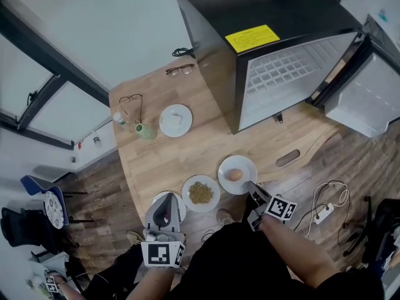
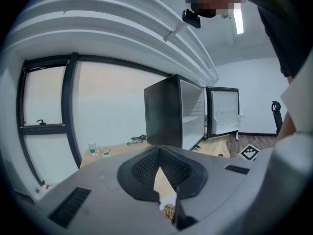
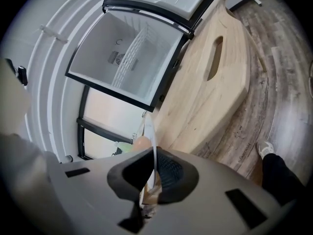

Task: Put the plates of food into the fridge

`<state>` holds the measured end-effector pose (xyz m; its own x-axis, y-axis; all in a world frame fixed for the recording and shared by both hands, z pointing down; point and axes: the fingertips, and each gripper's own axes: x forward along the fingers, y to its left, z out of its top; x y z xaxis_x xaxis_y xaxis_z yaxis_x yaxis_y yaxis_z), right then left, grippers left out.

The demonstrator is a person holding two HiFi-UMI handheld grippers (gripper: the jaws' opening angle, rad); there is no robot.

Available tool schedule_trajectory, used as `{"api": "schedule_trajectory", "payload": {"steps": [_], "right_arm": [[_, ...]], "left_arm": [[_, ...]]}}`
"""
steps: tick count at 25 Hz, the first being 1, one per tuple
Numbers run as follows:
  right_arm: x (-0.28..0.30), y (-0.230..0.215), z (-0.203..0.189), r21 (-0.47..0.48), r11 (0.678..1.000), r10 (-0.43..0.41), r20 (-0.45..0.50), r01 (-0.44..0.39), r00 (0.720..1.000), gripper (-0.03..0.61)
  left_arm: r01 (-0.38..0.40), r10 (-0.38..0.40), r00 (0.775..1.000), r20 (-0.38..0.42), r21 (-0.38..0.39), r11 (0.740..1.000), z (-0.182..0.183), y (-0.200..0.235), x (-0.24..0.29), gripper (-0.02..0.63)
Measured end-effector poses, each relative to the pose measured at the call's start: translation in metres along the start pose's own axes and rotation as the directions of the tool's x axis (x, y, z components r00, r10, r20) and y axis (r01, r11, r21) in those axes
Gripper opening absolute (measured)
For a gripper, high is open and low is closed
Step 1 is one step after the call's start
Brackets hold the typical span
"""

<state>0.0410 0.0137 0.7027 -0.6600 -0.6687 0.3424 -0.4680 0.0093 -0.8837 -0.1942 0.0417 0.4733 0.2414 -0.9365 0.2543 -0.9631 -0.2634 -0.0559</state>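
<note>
A white plate (image 1: 226, 166) with a brown egg-like food (image 1: 235, 175) sits near the wooden table's front edge. My right gripper (image 1: 251, 189) is shut on its near rim; in the right gripper view the thin white rim (image 3: 149, 131) runs between the pads, tilted on edge. A plate of brown grains (image 1: 186, 195) lies to its left. My left gripper (image 1: 166, 204) hovers over another white plate (image 1: 179, 200), jaws shut and empty (image 2: 160, 168). The black fridge (image 1: 262, 49) stands at the table's far right with its door (image 1: 365, 99) swung open.
A third white plate (image 1: 175, 120), a green cup (image 1: 143, 130), a small bottle (image 1: 117, 118) and two pairs of glasses (image 1: 180, 70) lie farther back on the table. A power strip with cable (image 1: 324, 212) lies on the floor to the right.
</note>
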Motion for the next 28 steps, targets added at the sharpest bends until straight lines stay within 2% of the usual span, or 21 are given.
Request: {"api": "schedule_trajectory", "payload": {"steps": [8,20,24,28], "right_arm": [[-0.011,0.012,0.026,0.015,1.000,0.018,0.016,-0.018,1.000,0.029],[-0.032,0.033,0.085,0.003,0.999,0.041,0.058,-0.041,0.997,0.029],[-0.039,0.050,0.111,-0.010,0.996,0.090,0.072,-0.090,0.993,0.029],[-0.045,0.055,0.135,-0.017,0.998,0.061,0.073,-0.059,0.995,0.029]], "left_arm": [[0.001,-0.001,1.000,0.027,-0.006,1.000,0.013,0.001,0.012,0.003],[0.024,-0.023,0.997,0.073,-0.019,1.000,0.042,-0.013,0.056,0.003],[0.026,-0.023,0.996,0.087,-0.029,0.999,0.054,-0.021,0.071,0.003],[0.028,-0.024,0.992,0.120,-0.031,0.999,0.070,-0.028,0.085,0.003]]}}
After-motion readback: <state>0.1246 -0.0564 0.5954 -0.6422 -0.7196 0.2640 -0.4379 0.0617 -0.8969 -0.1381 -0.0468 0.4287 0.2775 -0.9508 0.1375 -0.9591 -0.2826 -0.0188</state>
